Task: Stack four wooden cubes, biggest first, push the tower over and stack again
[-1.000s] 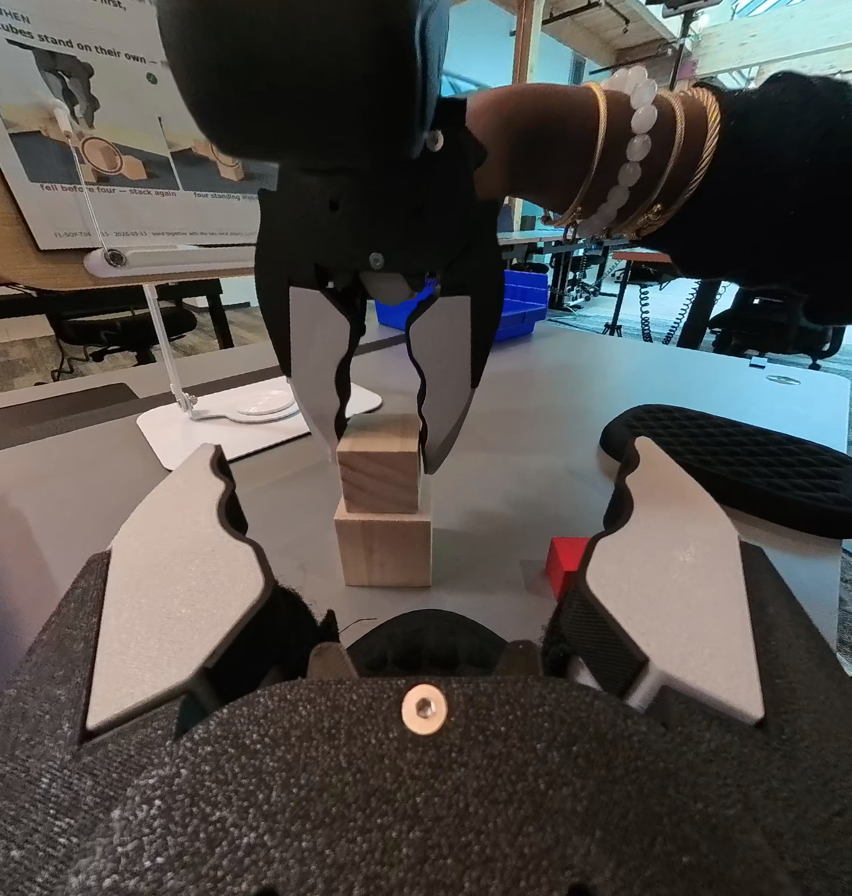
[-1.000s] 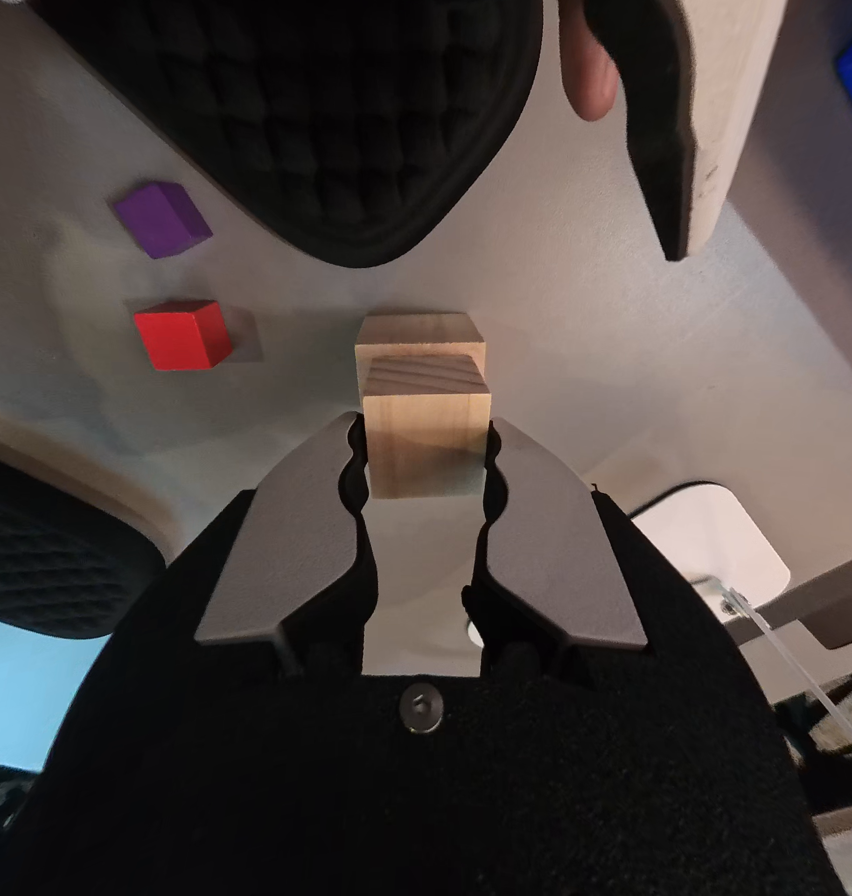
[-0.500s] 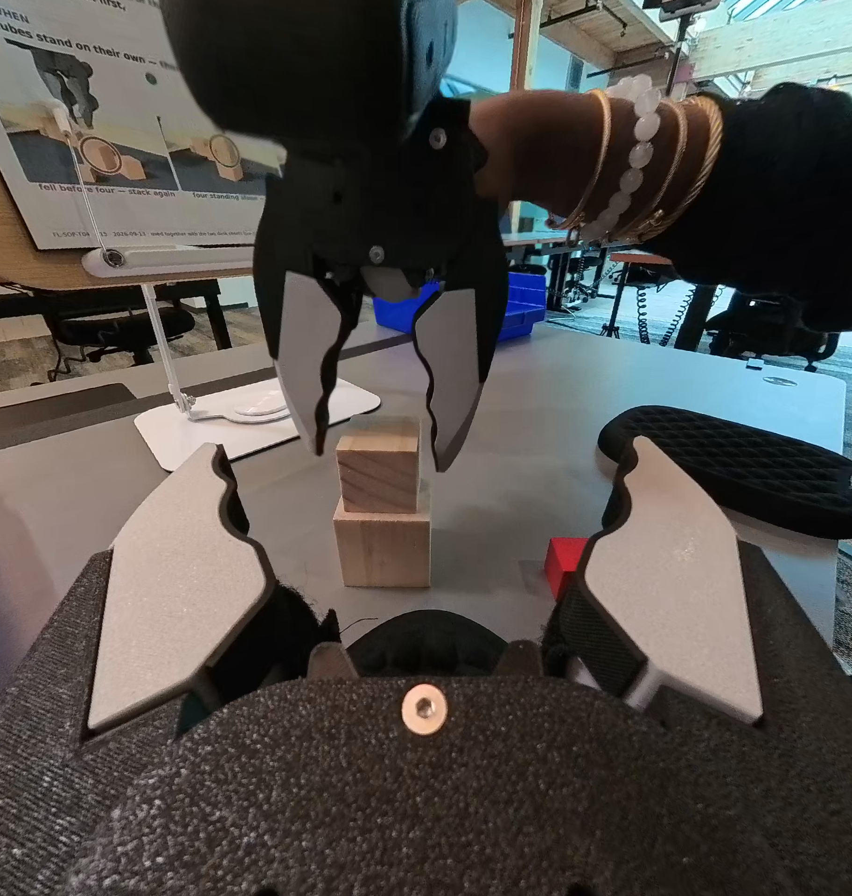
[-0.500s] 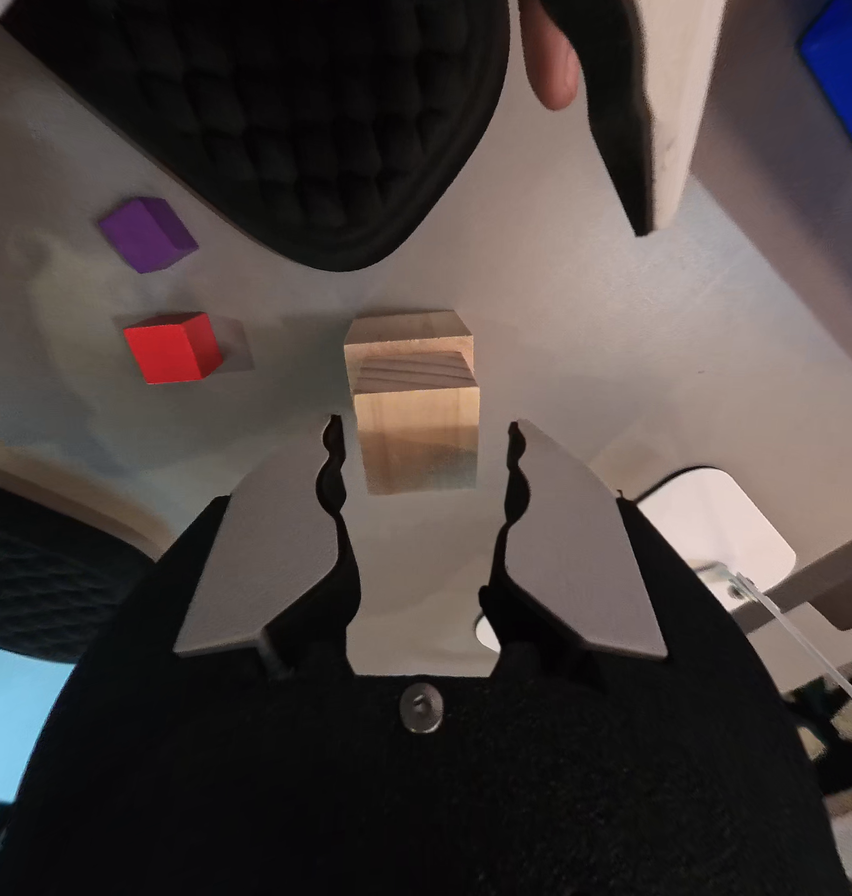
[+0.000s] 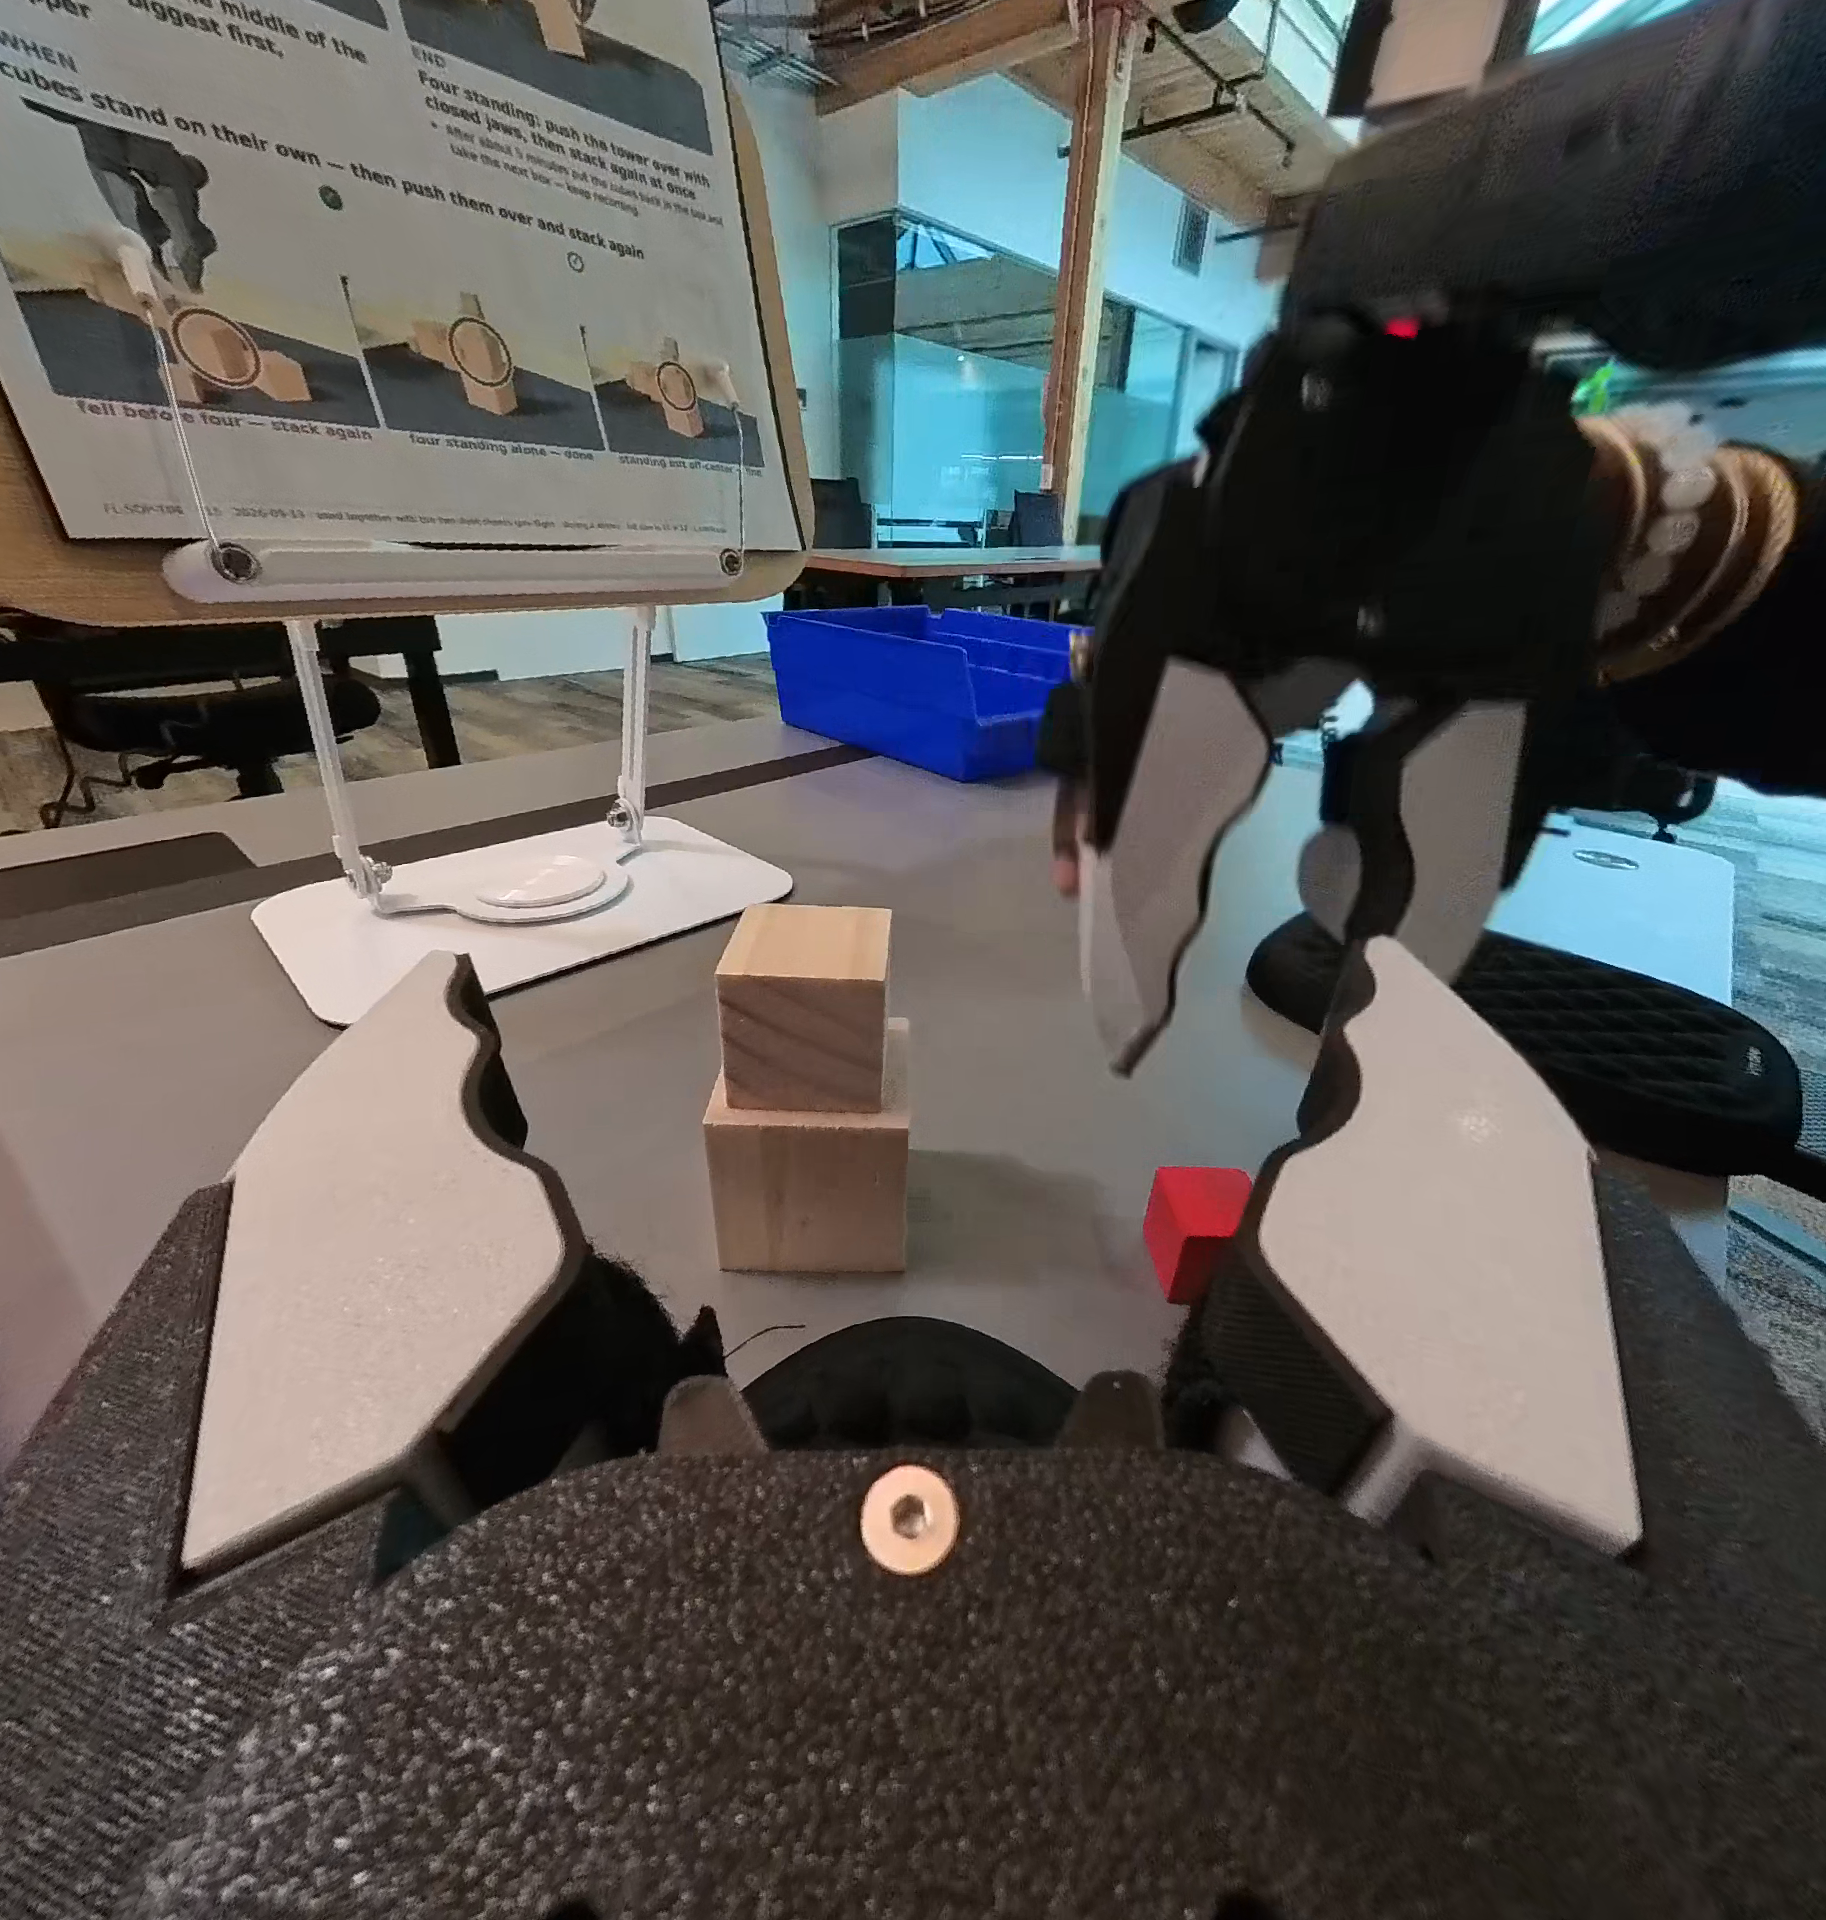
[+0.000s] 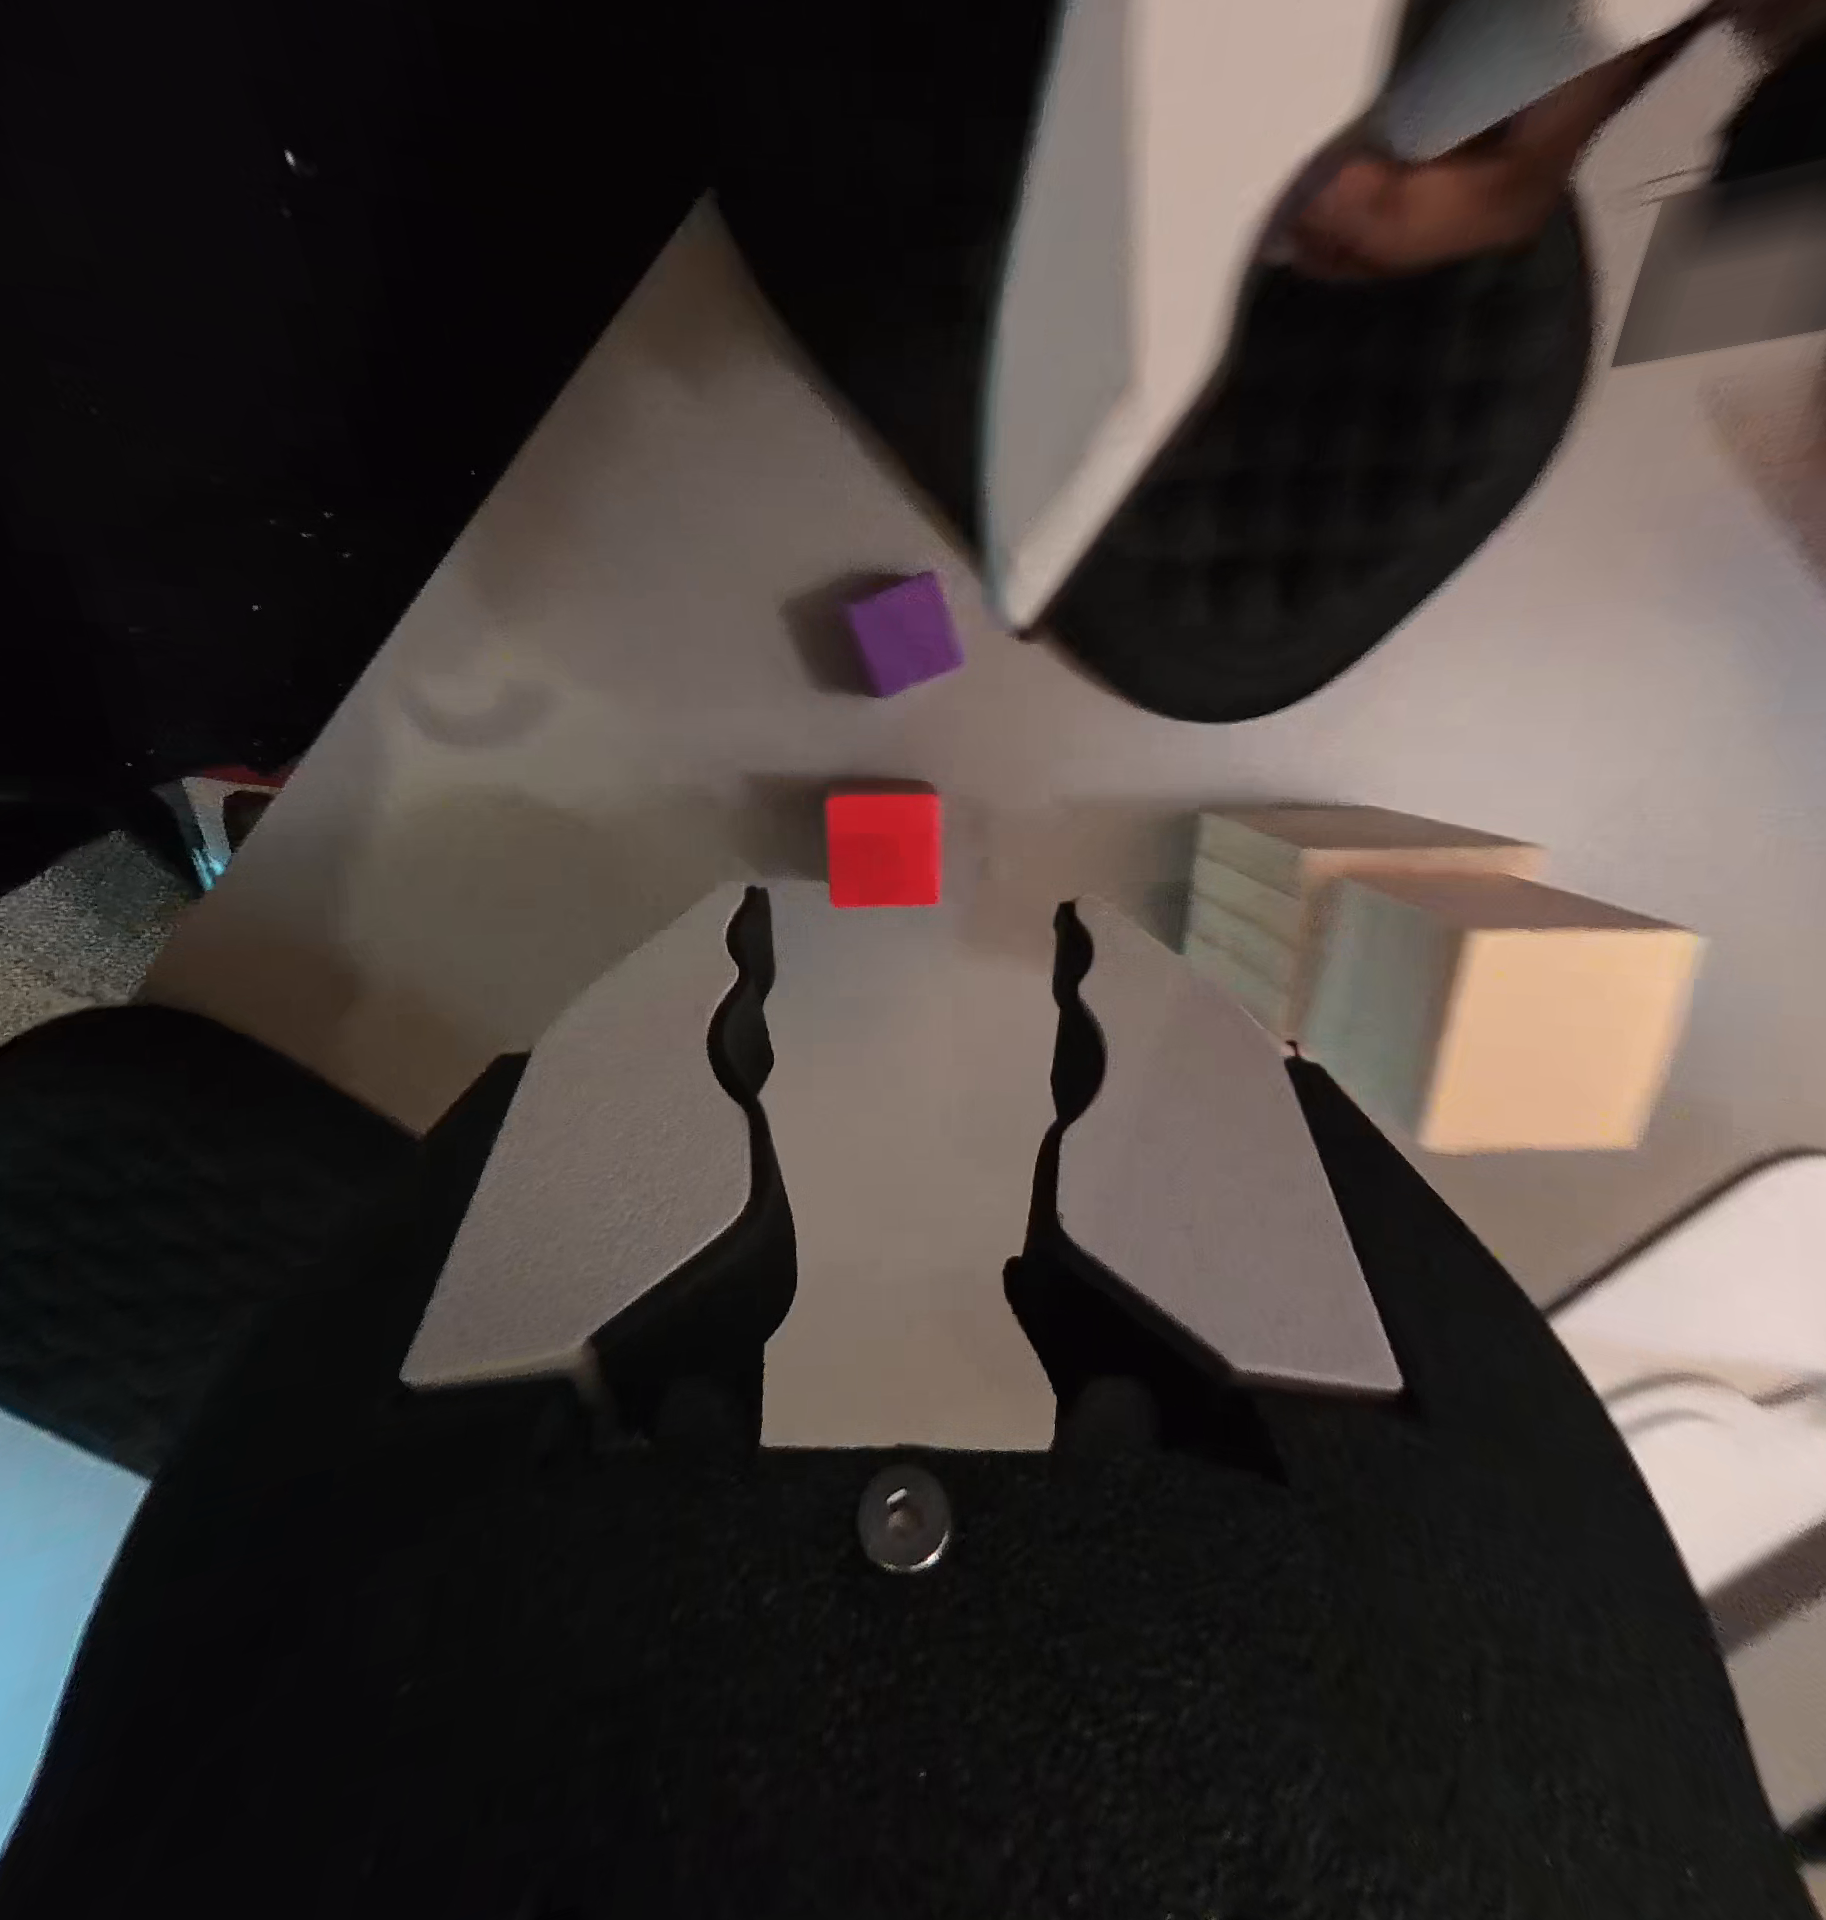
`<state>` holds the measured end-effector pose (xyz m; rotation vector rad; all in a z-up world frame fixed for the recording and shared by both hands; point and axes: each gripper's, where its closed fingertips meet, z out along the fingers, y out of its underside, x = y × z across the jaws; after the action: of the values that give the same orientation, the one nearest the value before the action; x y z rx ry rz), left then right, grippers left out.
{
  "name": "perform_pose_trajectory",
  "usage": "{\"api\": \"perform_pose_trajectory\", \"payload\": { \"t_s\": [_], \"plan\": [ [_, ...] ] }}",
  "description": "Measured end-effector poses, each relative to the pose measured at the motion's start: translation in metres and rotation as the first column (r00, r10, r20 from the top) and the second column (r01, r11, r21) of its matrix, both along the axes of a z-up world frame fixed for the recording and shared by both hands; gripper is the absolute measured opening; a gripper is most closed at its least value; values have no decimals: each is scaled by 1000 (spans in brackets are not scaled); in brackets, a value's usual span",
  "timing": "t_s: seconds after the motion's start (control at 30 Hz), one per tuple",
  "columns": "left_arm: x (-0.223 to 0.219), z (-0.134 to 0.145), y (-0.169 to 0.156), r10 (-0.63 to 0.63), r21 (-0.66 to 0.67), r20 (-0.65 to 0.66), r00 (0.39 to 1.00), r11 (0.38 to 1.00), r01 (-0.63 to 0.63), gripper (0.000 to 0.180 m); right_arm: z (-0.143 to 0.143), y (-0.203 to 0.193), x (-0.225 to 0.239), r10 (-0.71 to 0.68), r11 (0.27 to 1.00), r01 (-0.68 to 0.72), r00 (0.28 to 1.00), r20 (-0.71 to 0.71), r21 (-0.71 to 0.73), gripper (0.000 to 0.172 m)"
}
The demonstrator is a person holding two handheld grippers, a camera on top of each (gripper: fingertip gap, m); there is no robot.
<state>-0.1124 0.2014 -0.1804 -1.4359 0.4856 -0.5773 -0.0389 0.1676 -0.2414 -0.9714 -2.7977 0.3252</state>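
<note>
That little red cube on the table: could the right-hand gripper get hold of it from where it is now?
Probably yes. The right gripper is open and empty, its fingertips pointing at the red cube. Bare table surrounds the cube; the purple cube and wooden stack stand apart.

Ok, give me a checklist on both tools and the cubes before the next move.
1. Right tool open, nothing in it: ok.
2. Left tool wide open, nothing in it: ok.
3. Smaller wooden cube resting on larger wooden cube: ok, though off-centre.
4. Red cube on table, just beyond right tool's tips, untouched: ok.
5. Purple cube apart from red cube: ok.
6. Right tool square over red cube: cannot tell, view blurred.
</note>
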Motion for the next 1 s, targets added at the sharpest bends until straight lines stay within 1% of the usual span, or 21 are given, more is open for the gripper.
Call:
{"api": "perform_pose_trajectory", "payload": {
  "t_s": [0.1,0.17,0.27,0.33,0.4,0.47,0.53,0.63,0.7,0.73,0.83,1.0],
  "plan": [
    [1,-1,0,3,-2,-13,1000,1000,-3,145,-26,-7,3,7,1000,-7,1000,28,9,51],
    [1,-1,0,5,1,-16,1000,1000,-5,145,-35,-8,1,5,1000,-5,1000,22,3,50],
    [1,-1,0,4,1,-16,1000,1000,-4,145,-44,-6,-1,10,1000,-10,1000,29,7,42],
    [1,-1,0,2,0,-15,1000,1000,-2,144,-47,-8,0,13,1000,-13,999,36,-12,30],
    [1,-1,0,1,1,-15,1000,1000,-1,144,-46,-5,-1,15,1000,-15,999,31,-3,26],
    [2,-1,0,1,0,-17,1000,1000,-1,144,-32,-3,-1,13,1000,-13,1000,17,-17,26],
    [2,-2,1,2,-2,-19,1000,1000,-2,144,-7,6,-8,-8,1000,7,1000,-22,-20,26],
    [2,-1,0,0,0,-21,1000,1000,0,144,36,30,-26,-35,999,35,994,-99,5,26],
    [2,-2,0,0,2,-24,1000,1000,0,144,55,49,-41,-47,998,51,991,-126,34,26],
    [3,-1,0,2,5,-25,1000,1000,-1,144,58,56,-47,-48,998,53,991,-121,37,26],
    [2,-1,-1,1,10,-19,1000,1000,-1,143,54,71,-58,-48,997,52,997,-52,63,26],
    [2,0,-1,-4,10,-15,1000,1000,4,142,52,71,-67,-23,999,22,1000,21,35,26]
  ]
}}
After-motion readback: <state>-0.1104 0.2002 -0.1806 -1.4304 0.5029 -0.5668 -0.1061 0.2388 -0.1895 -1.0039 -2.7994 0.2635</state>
